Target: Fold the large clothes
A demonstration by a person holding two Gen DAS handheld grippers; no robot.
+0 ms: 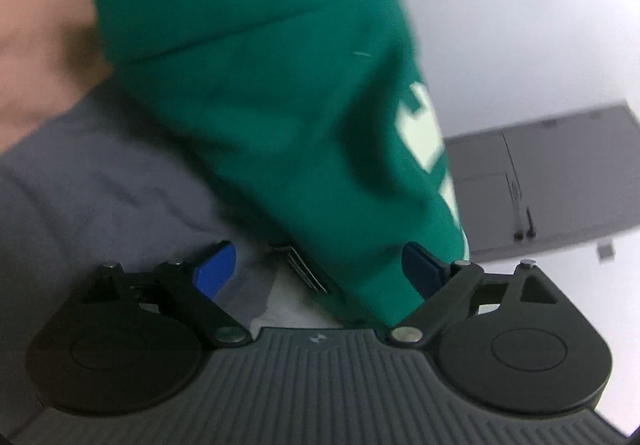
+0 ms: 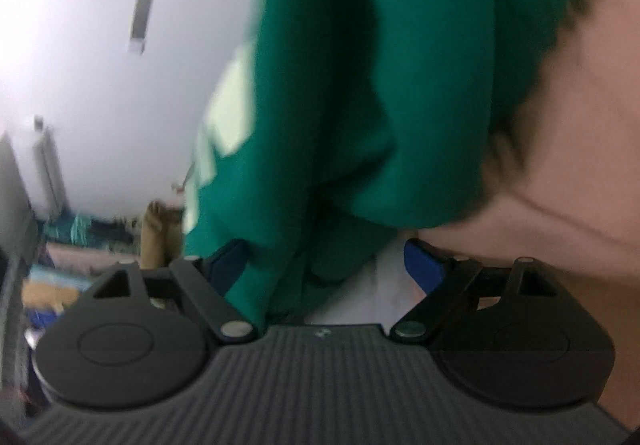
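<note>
A green garment (image 1: 260, 105) with white lettering (image 1: 424, 133) hangs bunched in front of both cameras, blurred. My left gripper (image 1: 319, 269) is open, its blue pads (image 1: 214, 269) wide apart; the garment's lower edge hangs between them, close against the right-hand pad. A striped label (image 1: 308, 271) shows at that edge. In the right wrist view the same green garment (image 2: 360, 85) drops between the spread pads (image 2: 424, 265) of my right gripper (image 2: 326, 263), which is open. There the cloth lies near the left-hand pad. Neither pair of pads presses on the cloth.
A grey cloth (image 1: 100, 173) lies at the left under the green garment, on a pinkish surface (image 1: 32, 45) that also fills the right (image 2: 580, 165). A grey cabinet (image 1: 560, 185) stands against a white wall. Blurred clutter (image 2: 80, 229) sits low at the left.
</note>
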